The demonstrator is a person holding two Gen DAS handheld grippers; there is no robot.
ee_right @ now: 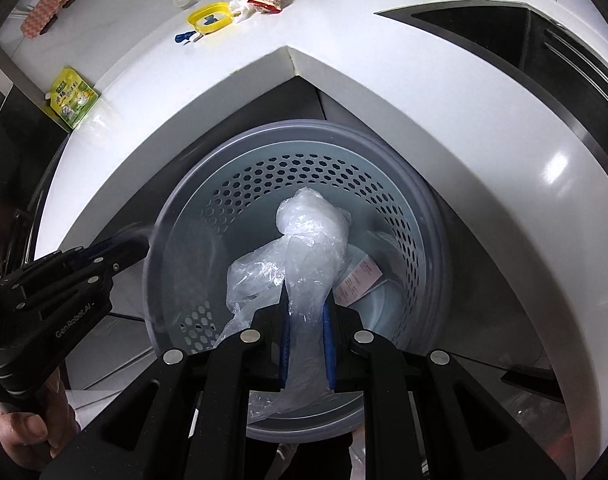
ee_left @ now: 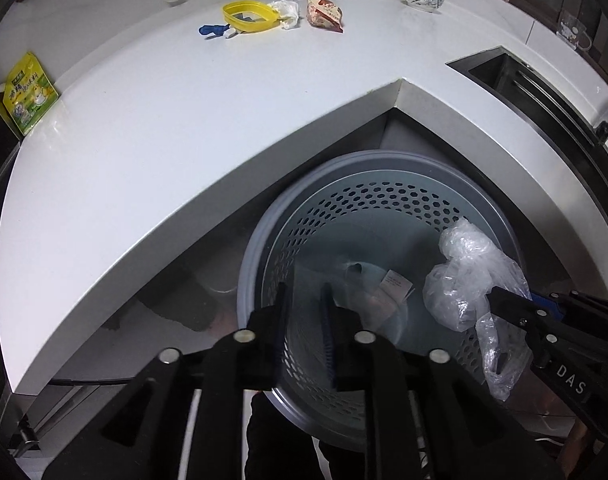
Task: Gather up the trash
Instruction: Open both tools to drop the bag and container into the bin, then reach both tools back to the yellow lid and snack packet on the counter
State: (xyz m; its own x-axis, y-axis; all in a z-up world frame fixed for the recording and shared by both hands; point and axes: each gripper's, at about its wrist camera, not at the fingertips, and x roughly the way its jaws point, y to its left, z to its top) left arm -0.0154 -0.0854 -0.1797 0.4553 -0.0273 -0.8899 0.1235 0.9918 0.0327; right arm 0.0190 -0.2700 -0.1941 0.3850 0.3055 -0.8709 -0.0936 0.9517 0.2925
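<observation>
A grey perforated trash bin stands on the floor in the inner corner of the white counter; it also shows in the right wrist view. My right gripper is shut on a crumpled clear plastic bag and holds it over the bin's mouth; the bag shows in the left wrist view. My left gripper hovers over the bin's near rim, jaws slightly apart, holding nothing. A paper receipt lies at the bin's bottom.
On the counter's far side lie a yellow ring-shaped lid, a blue item, a crumpled white wrapper and a red-and-white snack packet. A green-yellow pouch leans at the left. A steel sink is at the right.
</observation>
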